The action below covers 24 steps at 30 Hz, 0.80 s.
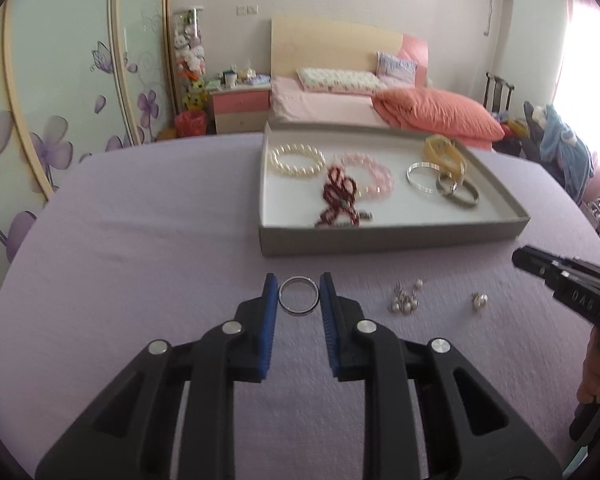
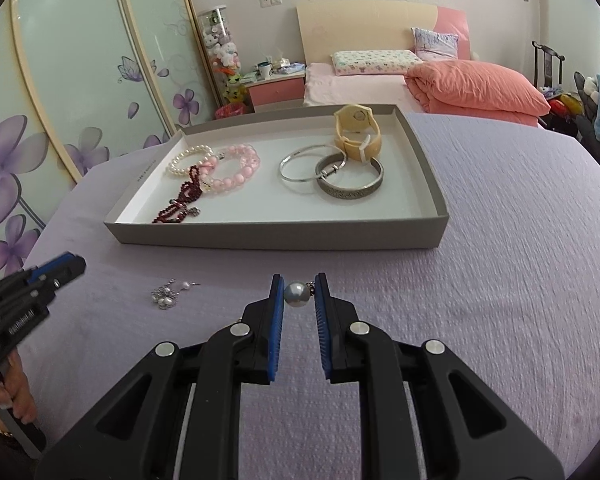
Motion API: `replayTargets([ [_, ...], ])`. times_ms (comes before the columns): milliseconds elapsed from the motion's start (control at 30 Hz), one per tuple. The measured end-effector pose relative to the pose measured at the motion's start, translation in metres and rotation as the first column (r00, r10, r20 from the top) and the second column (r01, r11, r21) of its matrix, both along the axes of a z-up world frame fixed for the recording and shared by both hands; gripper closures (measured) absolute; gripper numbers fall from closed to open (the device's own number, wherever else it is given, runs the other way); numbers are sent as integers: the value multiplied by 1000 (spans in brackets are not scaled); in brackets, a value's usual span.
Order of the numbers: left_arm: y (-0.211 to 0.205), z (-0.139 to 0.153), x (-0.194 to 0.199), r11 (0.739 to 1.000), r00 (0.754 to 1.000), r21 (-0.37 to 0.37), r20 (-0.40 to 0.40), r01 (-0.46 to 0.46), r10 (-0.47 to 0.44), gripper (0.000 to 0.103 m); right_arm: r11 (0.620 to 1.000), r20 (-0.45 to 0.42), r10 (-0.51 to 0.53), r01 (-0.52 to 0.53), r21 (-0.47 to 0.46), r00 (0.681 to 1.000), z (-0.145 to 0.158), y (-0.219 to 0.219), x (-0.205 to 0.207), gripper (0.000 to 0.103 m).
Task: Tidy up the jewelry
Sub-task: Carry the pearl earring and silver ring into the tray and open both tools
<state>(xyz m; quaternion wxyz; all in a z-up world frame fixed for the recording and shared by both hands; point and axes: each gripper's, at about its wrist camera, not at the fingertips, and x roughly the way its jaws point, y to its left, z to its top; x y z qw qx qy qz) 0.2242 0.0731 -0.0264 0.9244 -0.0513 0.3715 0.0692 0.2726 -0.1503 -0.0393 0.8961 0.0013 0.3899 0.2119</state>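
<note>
Left gripper [image 1: 299, 294]: your ribbed blue pads clamp a smooth silver metal ring [image 1: 299, 295] by its outer rim, just above the cloth.
Right gripper [image 2: 299, 294]: your fingers stand narrow, pinching a round grey-white pearl earring [image 2: 297, 293] with a small metal fitting on its right side.
Surface: lilac textured cloth [image 2: 500, 280], finely crinkled.
Tray [image 2: 276, 234]: shallow rectangular grey card box, white inside, toward the far edge of the cloth.
Tray, left part: white pearl bracelet [image 2: 188, 159], pink bead bracelet [image 2: 236, 168], dark red bead strand [image 2: 182, 200].
Tray, right part: thin silver bangle [image 2: 300, 166], wide patterned metal bangle [image 2: 352, 182], cream rubbery watch [image 2: 356, 132].
Loose items: pearl-and-metal earring cluster [image 2: 168, 294] on the cloth, between your grippers, near the front edge.
</note>
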Motion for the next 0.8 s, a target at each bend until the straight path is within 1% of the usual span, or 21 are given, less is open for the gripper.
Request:
replayTargets([
  [133,2,9,-3,1000,1000,1,23,-5,5,81,1000,13,8,-8,-4,1000,4,4,-2,87],
  [567,-3,10,-2,1000,1000,-4,27,13,-13,81,1000,43,16,-16,-12,999,15,10,-1,87],
  [667,-4,15,4,1000,999,5,34,16,-17,81,1000,76,9,-8,-10,997,28,11,6,87],
  [800,-3,26,14,1000,998,-2,62,19,-19,81,1000,133,-4,5,-10,991,48,13,20,87],
])
